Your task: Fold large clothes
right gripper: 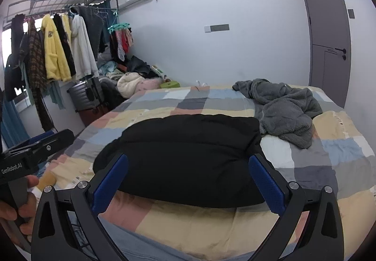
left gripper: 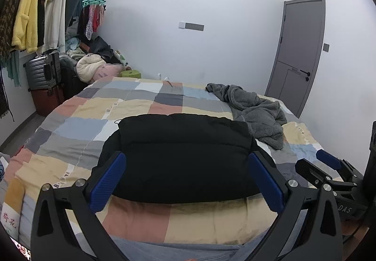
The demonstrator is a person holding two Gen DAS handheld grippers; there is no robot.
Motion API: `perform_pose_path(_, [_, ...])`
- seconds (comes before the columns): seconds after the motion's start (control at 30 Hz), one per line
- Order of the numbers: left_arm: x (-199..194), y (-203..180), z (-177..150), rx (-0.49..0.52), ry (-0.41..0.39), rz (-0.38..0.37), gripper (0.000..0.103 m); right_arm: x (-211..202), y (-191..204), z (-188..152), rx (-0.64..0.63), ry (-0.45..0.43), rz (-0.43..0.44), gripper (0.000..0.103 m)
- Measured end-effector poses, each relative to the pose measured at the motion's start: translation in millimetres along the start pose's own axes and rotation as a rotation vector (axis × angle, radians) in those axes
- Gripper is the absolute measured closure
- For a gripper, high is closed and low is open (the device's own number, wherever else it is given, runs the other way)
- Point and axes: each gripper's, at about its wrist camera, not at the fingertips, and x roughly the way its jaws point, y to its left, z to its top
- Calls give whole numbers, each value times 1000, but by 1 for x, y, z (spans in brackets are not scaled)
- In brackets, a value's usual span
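Both grippers hang side by side above the near edge of the bed, and neither grips anything. The left gripper (left gripper: 185, 181), black-framed with ribbed blue pads, has its fingers spread wide, with only air between them. The right gripper (right gripper: 188, 182) matches it: spread wide, nothing pinched. In the right wrist view a hand (right gripper: 16, 211) wraps the left tool's handle at the lower left.

There is the bulky black padded jacket (left gripper: 183, 157), folded into a thick rectangular bundle, lying on the patchwork checked quilt (left gripper: 94, 129) close to the bed's near edge, roughly midway across. A crumpled grey fleece garment (left gripper: 256, 113) sprawls toward the far right corner of the bed, just beside the black bundle's far right corner; contact can't be judged.

Beyond the bed's far left corner, a rack of hanging clothes (left gripper: 37, 9) stands over stacked suitcases (left gripper: 44, 82). A grey door (left gripper: 298, 54) is on the right.
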Motion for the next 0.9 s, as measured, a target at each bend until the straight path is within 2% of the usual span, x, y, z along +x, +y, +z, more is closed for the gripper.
perform_pose_path(0.9, [8, -10, -5, 23, 33, -10, 0, -2, -6, -5, 8, 22, -50, 0])
